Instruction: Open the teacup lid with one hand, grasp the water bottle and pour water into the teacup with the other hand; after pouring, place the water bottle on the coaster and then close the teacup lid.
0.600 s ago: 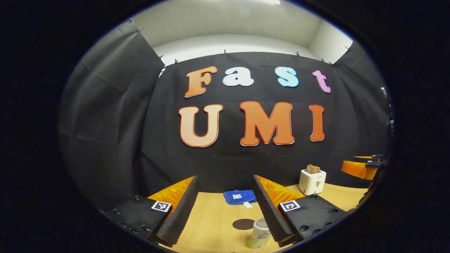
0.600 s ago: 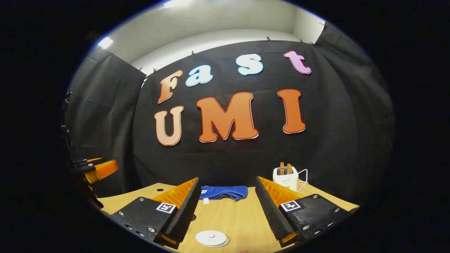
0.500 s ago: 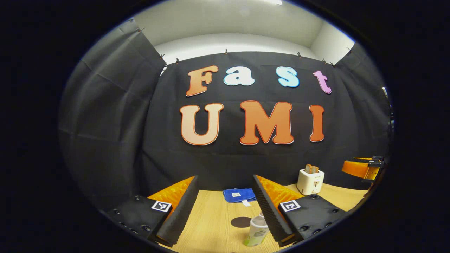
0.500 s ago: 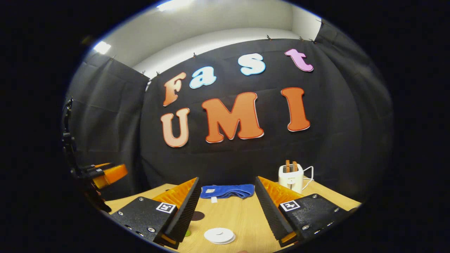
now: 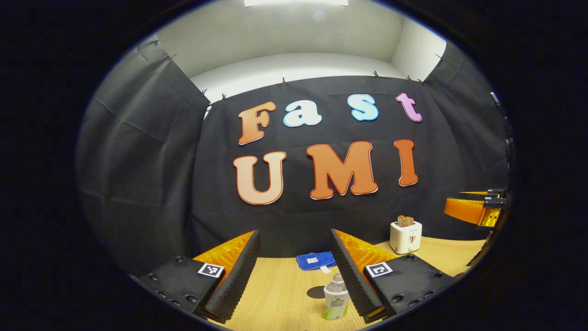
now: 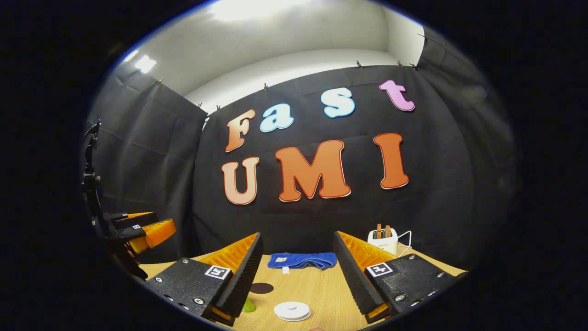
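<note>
Both grippers hang above the wooden table [image 5: 285, 294] with nothing in them, and the job looks to be at its very start. The left gripper [image 5: 294, 276] has its ribbed black fingers spread wide, and between them, close to its right-hand finger, the water bottle [image 5: 335, 301] stands upright with its cap on, a pale label round its body. Just behind the bottle lies the dark round coaster [image 5: 317, 292], kept near, I judge, so that the bottle has only a short way to travel after pouring. The right gripper [image 6: 296, 276] is likewise spread wide and empty, and below it sits a white round disc with a small knob, which I take for the teacup lid [image 6: 292, 311]; the cup under it is too low in that view to make out, so I cannot say for certain that the lid sits on it. In the right gripper view the coaster [image 6: 262, 288] shows just beyond the left-hand finger, with a sliver of green at the finger's edge (probably the bottle's base). This layout suggests one tool for each thing: the left lined up on the bottle, the right over the lid. At the back of the table a folded blue cloth [image 6: 301, 260] and a white toaster [image 5: 405, 236] with slices in its slots stand well apart from the work. Each gripper shows at the edge of the other's view, held level with it.
</note>
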Available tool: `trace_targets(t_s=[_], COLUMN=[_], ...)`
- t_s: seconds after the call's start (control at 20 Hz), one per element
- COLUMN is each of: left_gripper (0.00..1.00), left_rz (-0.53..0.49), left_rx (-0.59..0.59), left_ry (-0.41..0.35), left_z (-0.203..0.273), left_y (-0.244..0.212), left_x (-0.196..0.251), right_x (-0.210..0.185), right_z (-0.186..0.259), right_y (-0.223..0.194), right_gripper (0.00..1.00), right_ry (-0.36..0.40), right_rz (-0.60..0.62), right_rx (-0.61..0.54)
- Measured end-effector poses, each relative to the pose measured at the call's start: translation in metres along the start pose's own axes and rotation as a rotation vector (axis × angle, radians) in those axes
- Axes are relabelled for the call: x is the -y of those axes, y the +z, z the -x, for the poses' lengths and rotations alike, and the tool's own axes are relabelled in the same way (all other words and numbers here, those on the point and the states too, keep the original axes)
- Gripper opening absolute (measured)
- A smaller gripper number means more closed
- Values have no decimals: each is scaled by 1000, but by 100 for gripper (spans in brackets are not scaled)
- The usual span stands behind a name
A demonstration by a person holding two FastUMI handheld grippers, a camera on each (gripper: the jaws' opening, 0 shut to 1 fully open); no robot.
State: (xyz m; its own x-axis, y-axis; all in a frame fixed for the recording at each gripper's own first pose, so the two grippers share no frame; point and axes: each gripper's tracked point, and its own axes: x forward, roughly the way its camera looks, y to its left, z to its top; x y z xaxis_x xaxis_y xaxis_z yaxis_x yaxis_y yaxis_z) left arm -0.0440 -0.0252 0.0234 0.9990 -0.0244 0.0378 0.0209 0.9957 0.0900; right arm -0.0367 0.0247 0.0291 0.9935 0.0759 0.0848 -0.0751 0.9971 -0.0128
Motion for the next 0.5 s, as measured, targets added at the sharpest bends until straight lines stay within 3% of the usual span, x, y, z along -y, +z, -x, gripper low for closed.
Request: trace_targets(t_s=[0.25,0.5], left_gripper=[95,97], left_rz=[27,17], left_rx=[-51,-62], left_ry=[-11,40], left_z=[5,8], left_y=[-23,-27], left_x=[-5,-21], right_x=[-2,2], right_z=[2,3], right_y=[0,-4], right_gripper=[92,92], right_ry=[3,5], right_rz=[14,12], right_rx=[-9,-16])
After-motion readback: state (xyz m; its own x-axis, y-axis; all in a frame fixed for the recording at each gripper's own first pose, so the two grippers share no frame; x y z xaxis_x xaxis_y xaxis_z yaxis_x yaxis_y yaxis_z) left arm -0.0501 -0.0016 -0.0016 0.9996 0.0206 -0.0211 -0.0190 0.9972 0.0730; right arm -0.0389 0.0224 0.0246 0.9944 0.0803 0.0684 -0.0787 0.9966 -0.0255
